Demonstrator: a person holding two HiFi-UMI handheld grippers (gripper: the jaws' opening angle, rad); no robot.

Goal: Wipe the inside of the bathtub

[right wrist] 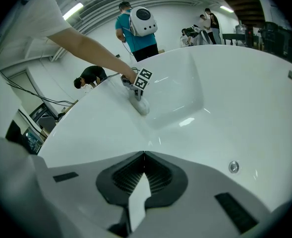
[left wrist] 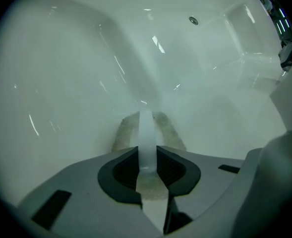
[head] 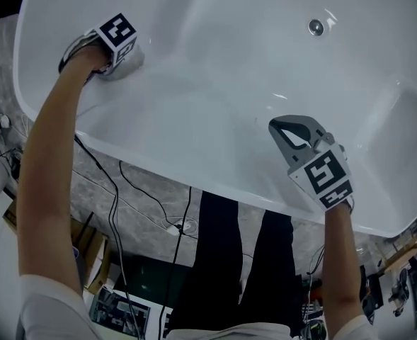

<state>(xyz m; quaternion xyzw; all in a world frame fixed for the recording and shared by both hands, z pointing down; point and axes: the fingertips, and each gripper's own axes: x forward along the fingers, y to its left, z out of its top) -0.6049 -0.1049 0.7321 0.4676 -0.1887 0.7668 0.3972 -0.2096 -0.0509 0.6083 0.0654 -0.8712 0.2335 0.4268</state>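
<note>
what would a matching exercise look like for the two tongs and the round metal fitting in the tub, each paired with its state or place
Things:
1. left tongs
2. right tongs
3. round metal fitting

States or places:
a. set in the bathtub wall
b. shut on a pale cloth pressed to the tub
c. shut, holding nothing

Pairs: 1-b, 2-c, 3-a

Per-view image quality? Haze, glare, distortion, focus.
Left gripper view: hazy, greenish, low contrast; glare streaks on the bathtub wall; the wiping cloth looks soft. Right gripper view: sharp, heavy fisheye bend, black corners, light reflections on the tub. Head view: even light, small highlights near the round metal fitting.
</note>
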